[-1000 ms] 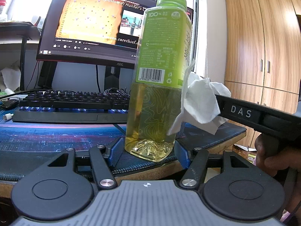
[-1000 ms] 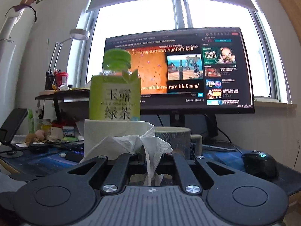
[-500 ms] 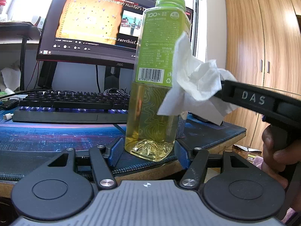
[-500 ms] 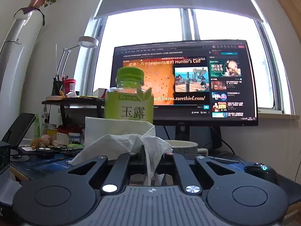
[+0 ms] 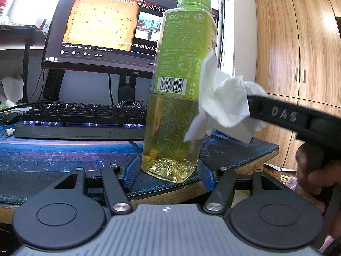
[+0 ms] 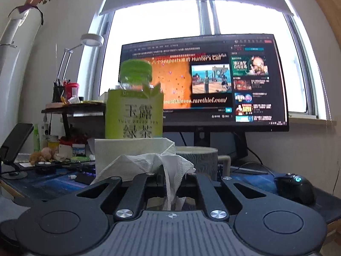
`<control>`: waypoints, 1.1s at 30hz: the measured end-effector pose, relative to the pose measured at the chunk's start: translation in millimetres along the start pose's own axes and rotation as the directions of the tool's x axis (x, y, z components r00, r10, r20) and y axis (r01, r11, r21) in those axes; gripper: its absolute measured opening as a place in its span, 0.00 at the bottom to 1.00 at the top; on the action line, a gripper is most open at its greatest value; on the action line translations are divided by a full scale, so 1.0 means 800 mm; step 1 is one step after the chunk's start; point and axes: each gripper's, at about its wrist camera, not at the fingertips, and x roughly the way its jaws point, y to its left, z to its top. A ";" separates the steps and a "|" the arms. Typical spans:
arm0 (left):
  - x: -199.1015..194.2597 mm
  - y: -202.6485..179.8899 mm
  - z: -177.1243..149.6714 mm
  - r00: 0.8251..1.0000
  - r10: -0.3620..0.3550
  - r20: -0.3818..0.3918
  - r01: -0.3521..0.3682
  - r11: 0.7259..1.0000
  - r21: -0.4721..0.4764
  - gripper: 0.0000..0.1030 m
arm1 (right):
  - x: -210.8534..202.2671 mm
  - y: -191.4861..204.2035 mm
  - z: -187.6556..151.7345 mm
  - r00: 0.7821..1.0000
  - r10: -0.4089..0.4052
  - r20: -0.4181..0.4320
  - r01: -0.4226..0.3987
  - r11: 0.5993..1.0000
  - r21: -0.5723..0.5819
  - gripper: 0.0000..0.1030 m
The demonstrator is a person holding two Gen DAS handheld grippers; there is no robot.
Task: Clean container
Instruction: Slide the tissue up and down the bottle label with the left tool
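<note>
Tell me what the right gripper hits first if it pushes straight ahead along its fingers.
Most likely the green tea bottle. The right gripper is shut on the paper towel, which already lies against the bottle's side in the left wrist view, so the towel would press in first. Exact gap is unclear.

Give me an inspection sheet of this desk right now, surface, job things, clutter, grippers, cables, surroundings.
Surface: desk mat covers the desk.
Job's things: green tea bottle upright near the desk edge; white tissue against its side.
Clutter: keyboard, mouse, mug.
Grippers: left gripper flanks the bottle base; right gripper shut on the tissue.
Cables: monitor cable hangs behind the keyboard.
Surroundings: monitor, window, wardrobe.
</note>
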 end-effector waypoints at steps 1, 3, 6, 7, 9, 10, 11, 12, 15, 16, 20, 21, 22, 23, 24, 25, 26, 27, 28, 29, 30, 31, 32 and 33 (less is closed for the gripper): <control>0.000 0.000 0.000 1.000 0.000 0.000 0.000 1.000 0.000 0.62 | -0.002 0.001 0.002 1.000 0.002 0.008 -0.002 1.000 -0.004 0.08; 0.000 0.000 0.000 1.000 0.000 -0.001 0.000 1.000 0.001 0.62 | -0.006 0.003 0.006 1.000 0.009 0.024 -0.009 1.000 -0.012 0.08; 0.001 0.001 0.001 1.000 0.000 -0.002 0.000 1.000 0.002 0.62 | -0.006 0.007 0.007 0.999 0.015 0.031 -0.015 1.000 -0.019 0.08; 0.001 0.001 0.001 1.000 0.000 -0.002 0.000 1.000 0.003 0.62 | -0.005 0.007 0.006 0.999 0.014 0.030 -0.014 1.000 -0.021 0.08; 0.001 0.001 0.001 1.000 -0.001 -0.003 0.001 1.000 0.003 0.62 | -0.002 0.005 0.004 1.000 0.012 0.019 -0.012 1.000 -0.015 0.08; 0.001 0.001 0.001 1.000 -0.001 -0.003 0.001 1.000 0.003 0.62 | 0.000 0.003 0.002 1.000 0.008 0.014 -0.008 1.000 -0.010 0.08; 0.002 0.001 0.002 1.000 0.000 -0.003 0.000 1.000 0.004 0.62 | 0.002 0.000 0.000 1.000 0.005 0.007 -0.005 1.000 -0.004 0.08; 0.002 0.001 0.002 1.000 0.000 -0.004 0.001 1.000 0.004 0.62 | 0.004 -0.003 -0.002 1.000 0.001 -0.003 -0.001 1.000 0.004 0.08; 0.003 0.001 0.002 1.000 0.000 -0.004 0.000 1.000 0.005 0.62 | 0.009 -0.006 -0.007 1.000 -0.004 -0.027 0.005 1.000 0.012 0.08; 0.003 0.001 0.003 1.000 0.000 -0.005 0.000 1.000 0.005 0.62 | 0.010 -0.007 -0.008 1.000 -0.005 -0.031 0.005 1.000 0.013 0.08; 0.003 0.001 0.003 1.000 0.000 -0.006 0.000 1.000 0.006 0.62 | 0.005 -0.004 -0.004 1.000 0.000 -0.017 0.000 1.000 0.009 0.08; 0.003 0.001 0.003 1.000 -0.001 -0.006 0.001 1.000 0.006 0.62 | 0.003 -0.003 -0.002 1.000 0.002 -0.009 -0.002 1.000 0.006 0.08; 0.003 0.001 0.003 1.000 -0.001 -0.006 0.001 1.000 0.006 0.62 | 0.000 -0.001 0.001 1.000 0.004 0.002 -0.004 1.000 0.002 0.08; 0.003 0.001 0.002 1.000 0.000 -0.006 0.000 1.000 0.007 0.62 | -0.003 0.000 0.003 1.000 0.008 0.011 -0.008 1.000 -0.003 0.08; 0.002 0.001 0.002 1.000 0.000 -0.006 0.000 1.000 0.007 0.62 | -0.005 0.002 0.006 1.000 0.012 0.020 -0.011 1.000 -0.008 0.08; 0.002 0.000 0.002 1.000 0.000 -0.006 0.000 1.000 0.006 0.62 | -0.007 0.003 0.008 0.999 0.015 0.028 -0.015 1.000 -0.013 0.08; 0.002 0.000 0.002 1.000 0.000 -0.005 0.000 1.000 0.006 0.62 | -0.009 0.004 0.009 0.999 0.018 0.035 -0.018 1.000 -0.016 0.08; 0.002 0.000 0.002 1.000 0.000 -0.005 0.000 1.000 0.007 0.62 | -0.009 0.005 0.010 0.999 0.021 0.038 -0.020 1.000 -0.016 0.08; 0.002 0.000 0.001 1.000 0.001 -0.005 -0.001 1.000 0.007 0.62 | -0.008 0.005 0.009 0.999 0.022 0.035 -0.022 1.000 -0.016 0.08; 0.002 -0.001 0.001 1.000 0.001 -0.004 0.000 1.000 0.007 0.62 | -0.007 0.005 0.008 0.999 0.024 0.033 -0.023 1.000 -0.016 0.08; 0.002 0.000 0.001 1.000 0.000 -0.004 0.000 1.000 0.007 0.62 | -0.006 0.005 0.007 0.999 0.023 0.030 -0.023 1.000 -0.015 0.08; 0.002 0.000 0.001 1.000 0.000 -0.004 0.000 1.000 0.006 0.62 | -0.003 0.004 0.006 1.000 0.020 0.024 -0.019 1.000 -0.013 0.08; 0.002 0.000 0.001 1.000 0.000 -0.003 0.000 1.000 0.006 0.62 | -0.001 0.003 0.004 1.000 0.016 0.016 -0.016 1.000 -0.008 0.08; 0.002 0.000 0.001 1.000 0.000 -0.003 0.000 1.000 0.006 0.62 | 0.001 0.001 0.002 1.000 0.013 0.008 -0.013 1.000 -0.004 0.08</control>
